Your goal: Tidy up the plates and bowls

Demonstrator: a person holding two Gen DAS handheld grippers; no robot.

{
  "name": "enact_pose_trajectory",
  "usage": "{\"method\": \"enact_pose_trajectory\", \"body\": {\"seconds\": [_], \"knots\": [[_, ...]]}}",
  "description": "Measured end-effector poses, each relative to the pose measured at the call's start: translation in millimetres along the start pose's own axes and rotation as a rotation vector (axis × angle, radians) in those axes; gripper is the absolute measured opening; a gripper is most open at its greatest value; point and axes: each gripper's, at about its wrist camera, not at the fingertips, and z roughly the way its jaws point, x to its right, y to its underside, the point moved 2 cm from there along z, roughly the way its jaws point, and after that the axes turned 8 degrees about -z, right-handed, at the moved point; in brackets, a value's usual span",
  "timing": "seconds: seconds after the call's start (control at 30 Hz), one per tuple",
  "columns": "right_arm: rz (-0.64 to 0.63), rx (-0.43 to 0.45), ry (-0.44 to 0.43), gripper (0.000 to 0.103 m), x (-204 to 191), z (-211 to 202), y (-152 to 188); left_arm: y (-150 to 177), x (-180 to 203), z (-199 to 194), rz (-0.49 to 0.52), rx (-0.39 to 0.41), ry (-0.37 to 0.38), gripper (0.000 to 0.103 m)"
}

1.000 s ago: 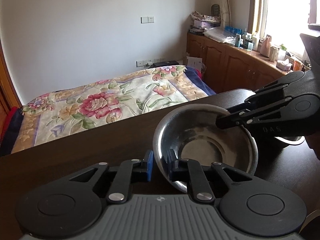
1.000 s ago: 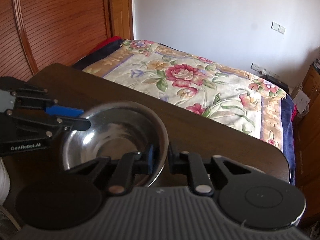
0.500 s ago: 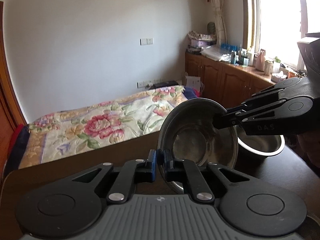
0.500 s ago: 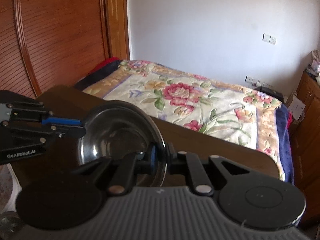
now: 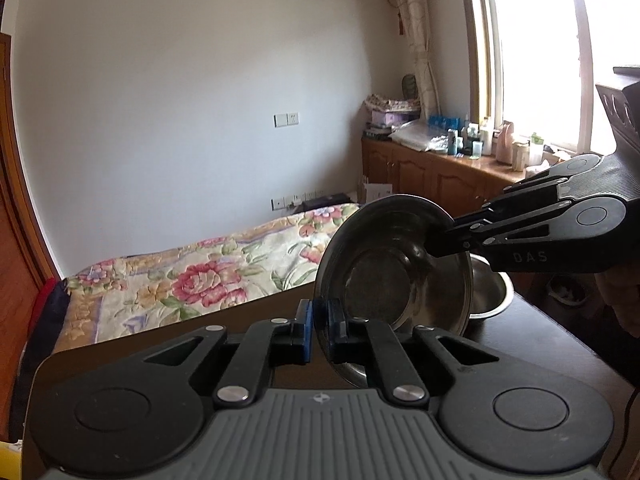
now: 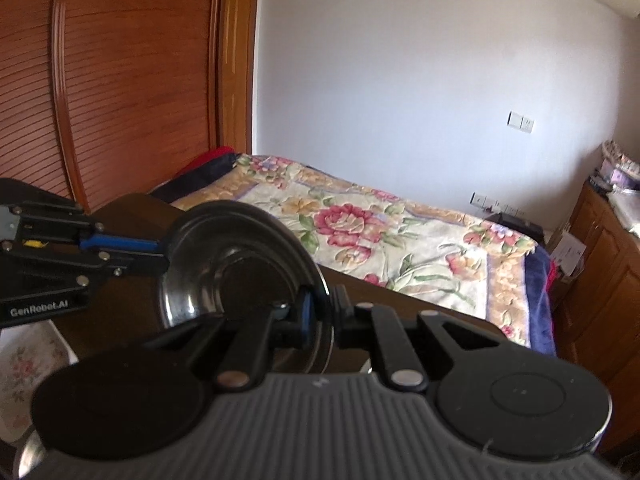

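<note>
While both grippers clamp opposite sides of its rim, the steel bowl [image 5: 390, 280] hangs tilted in the air above the dark wooden table [image 5: 540, 344], its hollow turned toward the left wrist camera. Its width and thin slippery rim probably explain the two-sided hold: one pinch alone would let it swing. The left gripper [image 5: 319, 330] has its blue-padded fingers closed tight on the near rim, with only the metal lip between them. The right gripper [image 6: 320, 308] is likewise shut on the rim at the other side, and from the left wrist view it reaches in from the right.

Behind and below the lifted bowl sits a second steel bowl [image 5: 494, 294] on the table, partly hidden; judging from the task, the held one is likely meant to nest into it, which would fit the raised, tilted carry. Room to move looks fair: open air lies above the table, and the far table edge runs just beyond both bowls, with the flowered bed [image 6: 360, 232] past it. At the left of the right wrist view a white patterned surface [image 6: 28, 364] shows low down; what it is I cannot tell
</note>
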Motion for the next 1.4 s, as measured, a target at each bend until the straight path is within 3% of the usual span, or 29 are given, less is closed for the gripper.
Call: {"method": "enact_pose_trajectory", "body": {"seconds": [0.33,0.8,1.13,1.4], "knots": [[-0.019,0.046,0.042,0.012,-14,-43,6,13,19,-43,0.020,0.047,0.018,0.037],[-0.032,0.059,0.071,0.012,-39,-77,31,50,36,-83,0.013,0.050,0.030,0.037],[-0.034,0.055,0.087,0.012,-56,-96,52,81,49,-97,-0.002,0.031,0.033,0.037],[-0.004,0.029,0.059,0.012,-62,-89,72,98,46,-90,-0.024,-0.002,0.032,0.037]]}}
